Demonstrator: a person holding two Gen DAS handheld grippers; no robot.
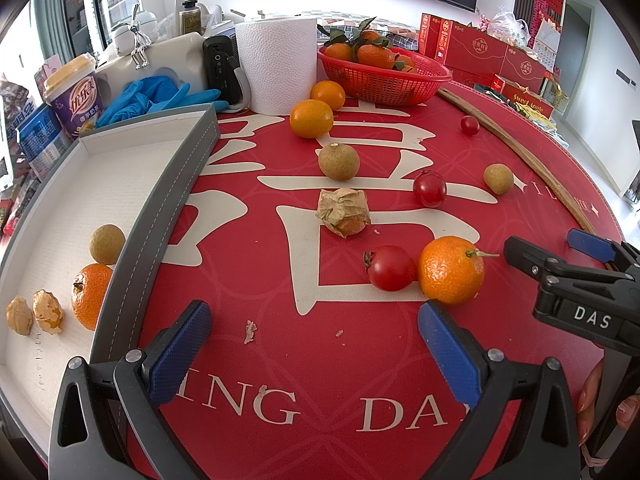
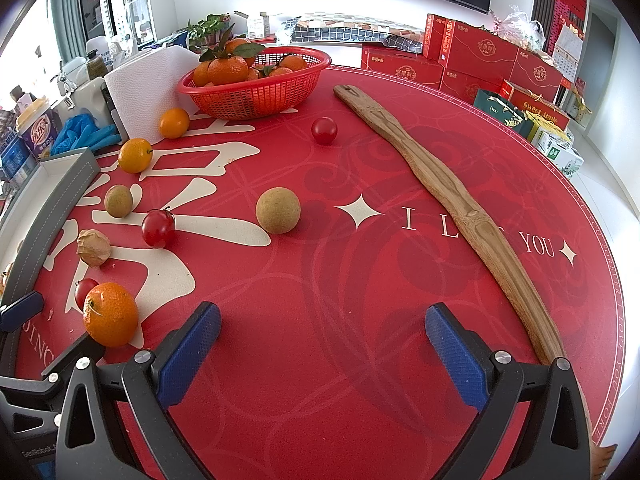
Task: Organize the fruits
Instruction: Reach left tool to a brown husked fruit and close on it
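Note:
Loose fruit lies on the red table mat: a tangerine (image 1: 452, 270) beside a cherry tomato (image 1: 391, 267), a husked physalis (image 1: 343, 211), two longans (image 1: 338, 161) (image 1: 498, 178), two more tangerines (image 1: 311, 118) and further tomatoes (image 1: 429, 188). The grey-rimmed white tray (image 1: 168, 208) at left holds a tangerine (image 1: 90, 295), a longan (image 1: 106, 244) and two physalis (image 1: 47, 311). My left gripper (image 1: 314, 350) is open just short of the near tangerine. My right gripper (image 2: 322, 354) is open over bare mat; its fingers (image 1: 528, 260) show at the right edge of the left wrist view.
A red basket (image 2: 256, 98) of leafy tangerines stands at the back. A long wooden stick (image 2: 452, 200) lies along the right side. A paper towel roll (image 1: 276, 66), blue gloves (image 1: 152, 96), a cup and red gift boxes (image 2: 480, 56) crowd the far edge.

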